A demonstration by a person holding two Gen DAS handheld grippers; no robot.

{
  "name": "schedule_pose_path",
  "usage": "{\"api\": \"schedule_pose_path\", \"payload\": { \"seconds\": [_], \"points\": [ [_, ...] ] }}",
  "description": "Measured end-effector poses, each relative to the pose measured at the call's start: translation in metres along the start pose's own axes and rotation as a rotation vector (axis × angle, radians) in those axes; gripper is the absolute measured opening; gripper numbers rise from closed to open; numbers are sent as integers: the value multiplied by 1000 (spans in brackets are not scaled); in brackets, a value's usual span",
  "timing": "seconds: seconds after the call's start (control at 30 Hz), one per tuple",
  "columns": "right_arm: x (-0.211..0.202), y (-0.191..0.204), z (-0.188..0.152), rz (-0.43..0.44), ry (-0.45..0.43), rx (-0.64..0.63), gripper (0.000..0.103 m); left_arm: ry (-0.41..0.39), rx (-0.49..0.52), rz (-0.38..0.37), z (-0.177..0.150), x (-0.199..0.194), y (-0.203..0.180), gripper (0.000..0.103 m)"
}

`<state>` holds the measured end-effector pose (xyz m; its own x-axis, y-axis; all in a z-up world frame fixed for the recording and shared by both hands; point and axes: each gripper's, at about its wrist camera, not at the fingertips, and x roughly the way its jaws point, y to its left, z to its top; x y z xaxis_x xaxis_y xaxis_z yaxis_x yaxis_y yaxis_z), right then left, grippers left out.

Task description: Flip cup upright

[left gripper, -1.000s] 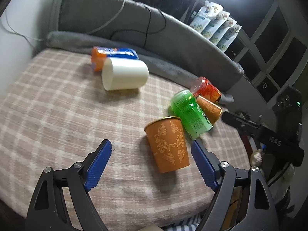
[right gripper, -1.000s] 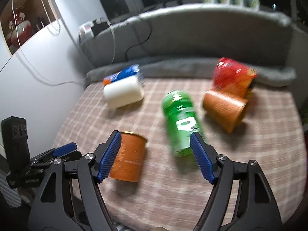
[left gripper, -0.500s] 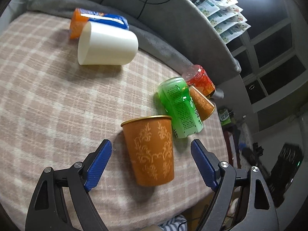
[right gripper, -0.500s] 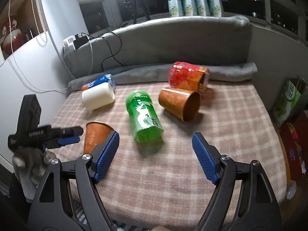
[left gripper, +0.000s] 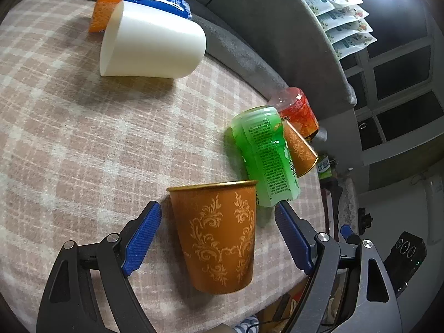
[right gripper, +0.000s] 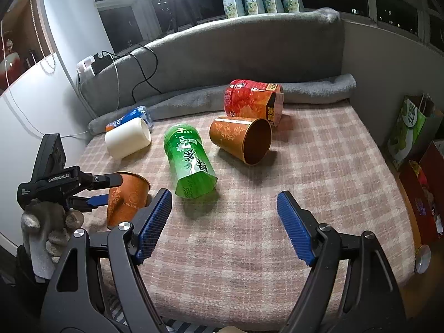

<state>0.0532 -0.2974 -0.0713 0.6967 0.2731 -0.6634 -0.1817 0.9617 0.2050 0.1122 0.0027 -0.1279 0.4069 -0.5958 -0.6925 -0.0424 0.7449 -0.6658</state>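
An orange patterned cup point(left gripper: 219, 236) stands upright on the plaid cloth, between the blue pads of my open left gripper point(left gripper: 219, 233), not touched. It also shows in the right wrist view point(right gripper: 127, 197), with the left gripper point(right gripper: 102, 191) around it. A second orange cup point(right gripper: 240, 138) lies on its side, mouth toward the right; it also shows in the left wrist view point(left gripper: 299, 147). A white cup point(left gripper: 152, 45) lies on its side at the back left point(right gripper: 127, 137). My right gripper point(right gripper: 224, 222) is open and empty above the cloth's front.
A green bottle point(right gripper: 188, 161) lies between the two orange cups. A red snack tub point(right gripper: 252, 100) and a blue-orange packet point(left gripper: 138, 0) lie by the grey cushion point(right gripper: 222, 55). Bags point(right gripper: 410, 127) stand off the right edge.
My left gripper has moved forward, so the upright orange cup now sits between its pads. My right gripper has pulled back and up from the table.
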Motion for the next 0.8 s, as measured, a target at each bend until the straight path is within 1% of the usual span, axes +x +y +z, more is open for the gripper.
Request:
{"api": "schedule_pose_path", "payload": {
  "seconds": [0.03, 0.17, 0.23, 0.53, 0.8],
  "points": [
    [0, 0, -1, 0, 0, 1, 81, 4, 3, 2, 0, 1, 0, 74],
    [1, -2, -1, -4, 0, 7, 81, 17, 8, 4, 1, 6, 0, 71],
    [1, -3, -2, -9, 1, 11, 81, 19, 10, 5, 1, 8, 0, 65],
    [3, -8, -4, -12, 5, 20, 81, 5, 32, 18, 1, 7, -4, 64],
    [3, -9, -5, -11, 4, 21, 81, -66, 113, 55, -7, -6, -21, 64]
  ]
}}
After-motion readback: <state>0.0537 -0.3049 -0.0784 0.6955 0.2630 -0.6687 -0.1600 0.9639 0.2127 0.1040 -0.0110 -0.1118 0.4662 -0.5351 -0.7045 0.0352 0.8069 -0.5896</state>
